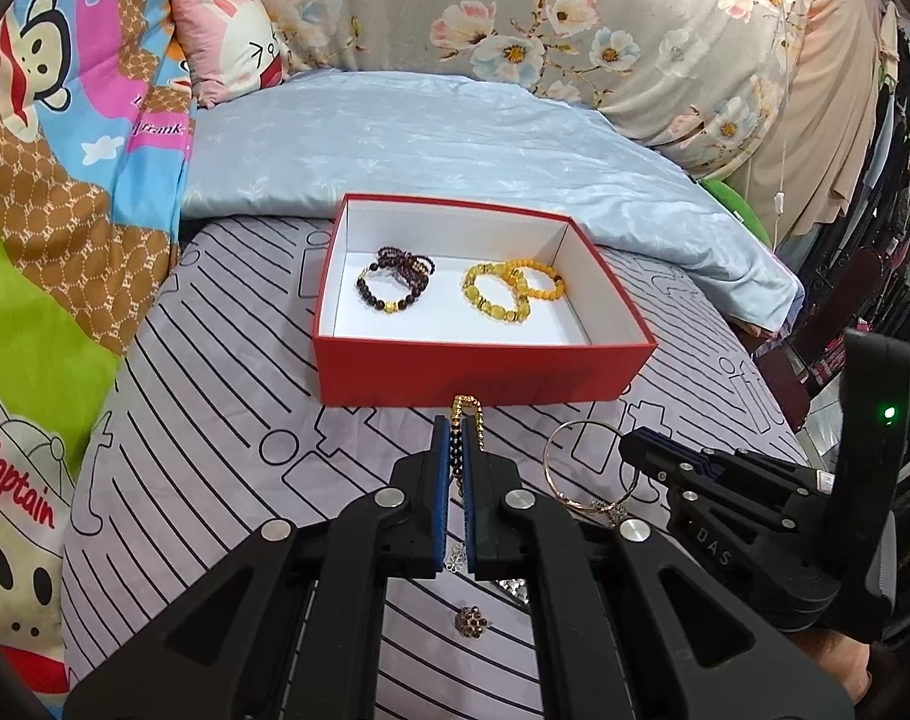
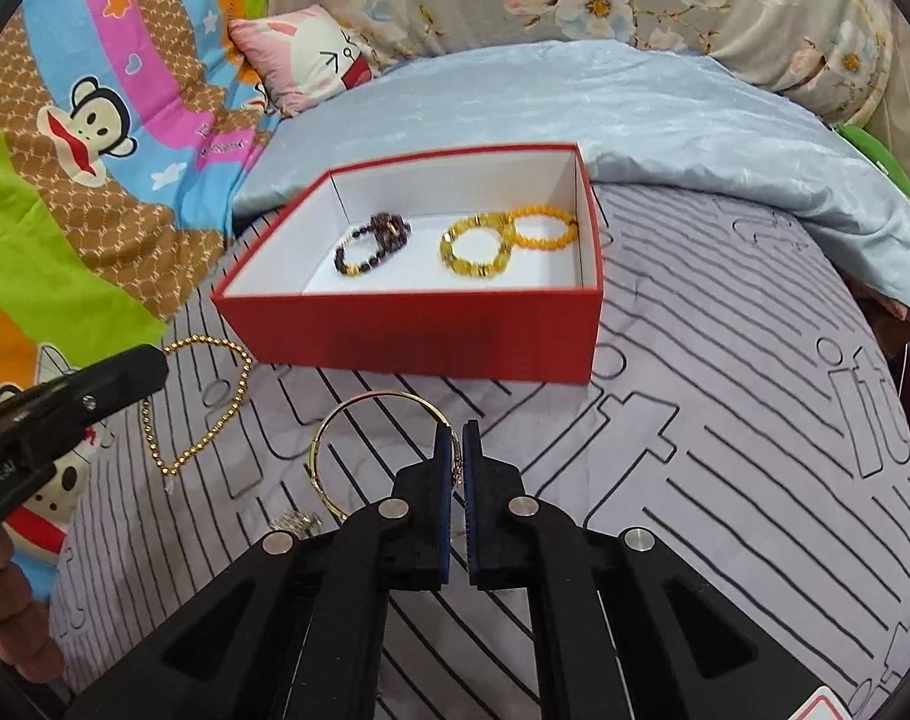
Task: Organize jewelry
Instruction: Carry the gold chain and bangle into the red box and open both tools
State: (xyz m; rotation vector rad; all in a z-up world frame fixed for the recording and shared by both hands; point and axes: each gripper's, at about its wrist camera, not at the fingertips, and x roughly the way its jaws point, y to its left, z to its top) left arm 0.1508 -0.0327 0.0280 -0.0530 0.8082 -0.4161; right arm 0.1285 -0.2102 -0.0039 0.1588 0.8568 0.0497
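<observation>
Left gripper (image 1: 455,438) is clamped on the gold bead chain (image 2: 215,402), right gripper (image 2: 455,441) pinches the gold bangle (image 2: 365,414), red box (image 1: 484,369) at 12 o'clock.

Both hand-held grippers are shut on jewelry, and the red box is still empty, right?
Not empty. The left wrist view shows the red box already holding dark bead bracelets and yellow bead bracelets. Both hand-held grippers are shut on jewelry.

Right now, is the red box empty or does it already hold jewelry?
Not empty. The open red box holds dark bead bracelets on its left and yellow bead bracelets on its right.
</observation>
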